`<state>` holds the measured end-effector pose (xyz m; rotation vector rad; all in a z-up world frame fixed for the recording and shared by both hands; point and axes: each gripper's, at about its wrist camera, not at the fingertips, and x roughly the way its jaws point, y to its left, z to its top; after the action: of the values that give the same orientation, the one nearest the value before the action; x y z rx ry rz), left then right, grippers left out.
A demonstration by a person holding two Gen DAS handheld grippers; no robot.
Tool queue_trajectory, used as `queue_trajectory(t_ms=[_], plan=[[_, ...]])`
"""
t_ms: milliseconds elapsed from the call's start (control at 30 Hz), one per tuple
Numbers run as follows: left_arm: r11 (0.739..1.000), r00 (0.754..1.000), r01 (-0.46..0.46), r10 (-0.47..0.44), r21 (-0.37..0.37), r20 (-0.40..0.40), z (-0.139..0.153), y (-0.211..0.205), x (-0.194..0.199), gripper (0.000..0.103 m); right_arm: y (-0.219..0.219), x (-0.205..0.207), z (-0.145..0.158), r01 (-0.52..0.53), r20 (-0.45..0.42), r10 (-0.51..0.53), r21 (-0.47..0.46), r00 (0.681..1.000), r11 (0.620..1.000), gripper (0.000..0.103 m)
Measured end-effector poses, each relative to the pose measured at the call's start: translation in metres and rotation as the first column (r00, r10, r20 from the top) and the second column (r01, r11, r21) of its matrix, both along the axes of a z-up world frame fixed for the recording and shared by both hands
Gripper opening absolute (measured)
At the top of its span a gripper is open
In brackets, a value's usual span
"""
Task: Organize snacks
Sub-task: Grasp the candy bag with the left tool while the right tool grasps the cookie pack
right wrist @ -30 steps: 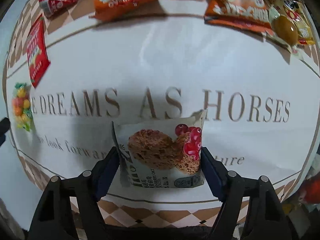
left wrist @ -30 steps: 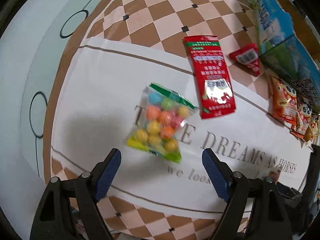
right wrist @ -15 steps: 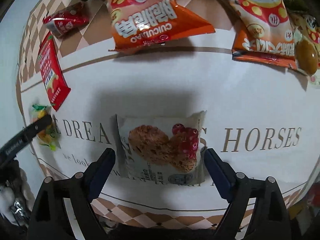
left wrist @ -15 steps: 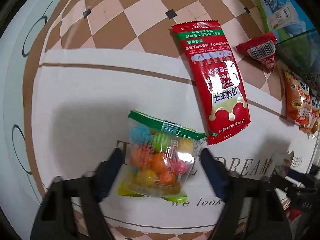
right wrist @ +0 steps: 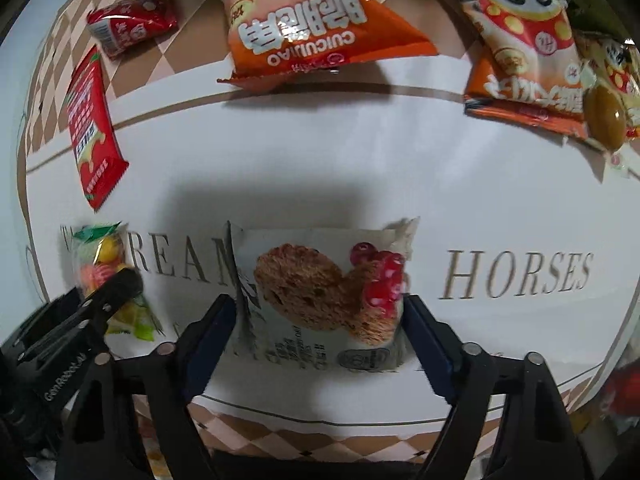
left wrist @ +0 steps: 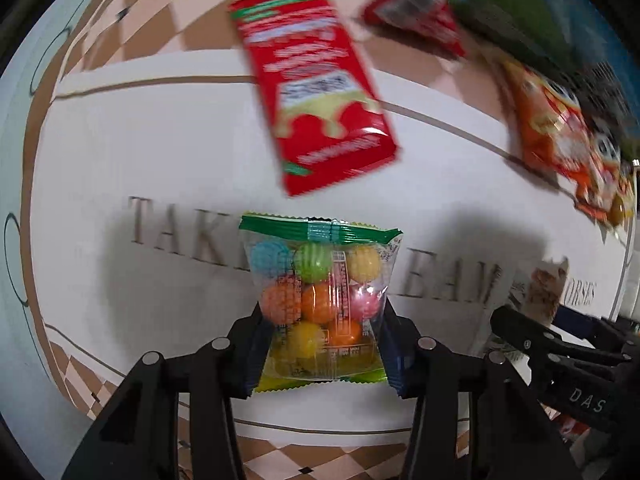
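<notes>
Left wrist view: at the lower centre the left gripper (left wrist: pixel 320 344) is closed on the candy bag (left wrist: pixel 320 300), its pads pressing both sides of the one clear packet of coloured balls. In the right wrist view, lower centre, the right gripper (right wrist: pixel 320 332) clamps the single oat cookie packet (right wrist: pixel 320 296) in the same way. The pick-up step looks finished for both; next, I judge, each packet needs carrying to its group without crushing. Beyond, on the tablecloth (right wrist: pixel 320 160), lie one long red sachet (right wrist: pixel 94 128), one small red packet (right wrist: pixel 132 22) at upper left, and two orange crisp bags (right wrist: pixel 316 24) along the top.
</notes>
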<state>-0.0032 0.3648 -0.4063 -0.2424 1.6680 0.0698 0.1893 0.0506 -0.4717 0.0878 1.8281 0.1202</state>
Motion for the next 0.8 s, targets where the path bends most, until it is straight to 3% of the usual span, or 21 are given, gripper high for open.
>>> queue_trajectory(t_ms=[167, 367, 467, 633, 800], plan=[[0.999, 0.999, 0.048, -0.048, 0.020, 0.012, -0.004, -0.013, -0.001, 0.045, -0.012, -0.005, 0.005, -0.017, 0.000, 0.017, -0.014, 1.000, 1.000, 0.073], [0.996, 0.998, 0.067, -0.068, 0.053, 0.007, -0.005, -0.024, 0.006, 0.047, -0.009, -0.010, -0.003, 0.040, -0.011, -0.040, -0.008, 0.999, 0.999, 0.081], [0.994, 0.997, 0.081, -0.082, 0.073, 0.012, -0.005, -0.037, 0.017, 0.047, -0.012, -0.016, -0.002, 0.046, 0.024, -0.045, -0.024, 0.999, 0.999, 0.081], [0.994, 0.997, 0.074, -0.075, 0.079, 0.019, 0.004, -0.060, 0.026, 0.044, 0.011, -0.022, -0.003, 0.018, 0.093, -0.014, -0.040, 0.996, 0.999, 0.073], [0.994, 0.997, 0.074, -0.075, 0.075, 0.022, 0.011, -0.068, 0.015, 0.043, 0.002, -0.027, 0.007, 0.027, 0.108, -0.025, -0.018, 0.994, 0.999, 0.064]])
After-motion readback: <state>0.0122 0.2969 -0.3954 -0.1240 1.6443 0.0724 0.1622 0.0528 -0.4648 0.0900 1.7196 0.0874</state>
